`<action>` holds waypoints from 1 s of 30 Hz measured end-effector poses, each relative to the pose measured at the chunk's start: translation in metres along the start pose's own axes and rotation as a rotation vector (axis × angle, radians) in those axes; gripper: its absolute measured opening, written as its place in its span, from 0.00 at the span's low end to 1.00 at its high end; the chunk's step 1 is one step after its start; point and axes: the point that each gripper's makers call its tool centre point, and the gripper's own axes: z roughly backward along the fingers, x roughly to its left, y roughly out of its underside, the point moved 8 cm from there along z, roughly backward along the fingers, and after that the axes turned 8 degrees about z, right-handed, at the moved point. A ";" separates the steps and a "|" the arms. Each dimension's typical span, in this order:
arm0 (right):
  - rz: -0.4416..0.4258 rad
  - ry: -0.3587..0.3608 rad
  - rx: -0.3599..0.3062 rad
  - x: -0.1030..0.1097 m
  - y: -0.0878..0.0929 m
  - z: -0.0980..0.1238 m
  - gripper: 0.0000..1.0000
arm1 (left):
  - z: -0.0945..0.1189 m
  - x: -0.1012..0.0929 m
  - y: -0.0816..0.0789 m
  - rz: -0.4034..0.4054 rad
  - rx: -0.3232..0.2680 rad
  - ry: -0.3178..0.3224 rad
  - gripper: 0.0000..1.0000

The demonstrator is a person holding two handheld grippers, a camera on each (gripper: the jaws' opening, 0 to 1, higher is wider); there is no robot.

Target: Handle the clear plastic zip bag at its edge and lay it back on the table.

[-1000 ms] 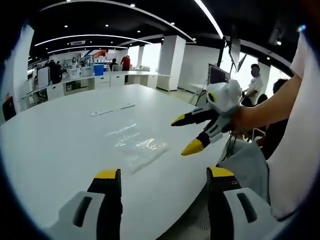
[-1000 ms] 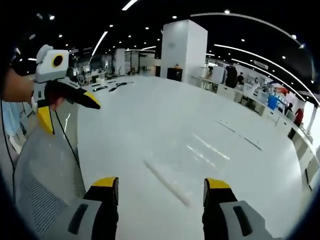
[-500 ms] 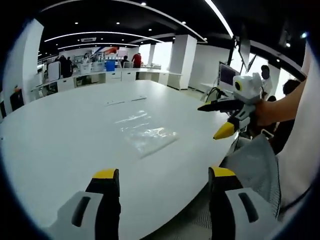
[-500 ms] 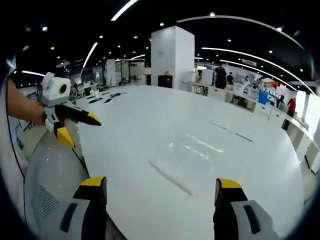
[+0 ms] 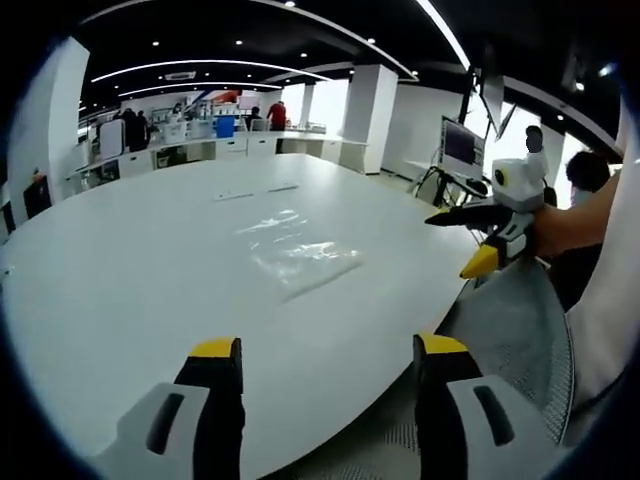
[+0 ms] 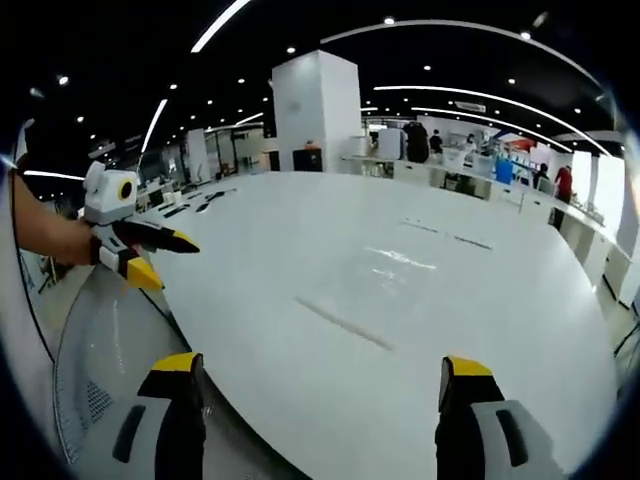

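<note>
On the white table, the clear plastic zip bag lies flat near the middle, well apart from both grippers. Left gripper: jaws wide apart, holding nothing, positioned over the near table edge. Right gripper: jaws wide apart, holding nothing, likewise at the table edge, facing the bag's zip strip. A grey mesh chair stands beside the table, beneath the grippers.

zip bag flat on table
</note>
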 end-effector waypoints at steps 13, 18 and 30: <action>-0.035 -0.006 0.011 0.010 0.005 0.006 1.00 | 0.005 0.002 0.005 0.062 -0.018 0.005 0.65; -0.051 -0.017 0.009 0.012 0.005 0.008 1.00 | 0.007 -0.004 0.002 0.074 -0.030 0.007 0.66; -0.048 -0.040 0.003 0.019 0.009 0.008 1.00 | 0.010 -0.014 0.008 0.028 -0.031 0.008 0.66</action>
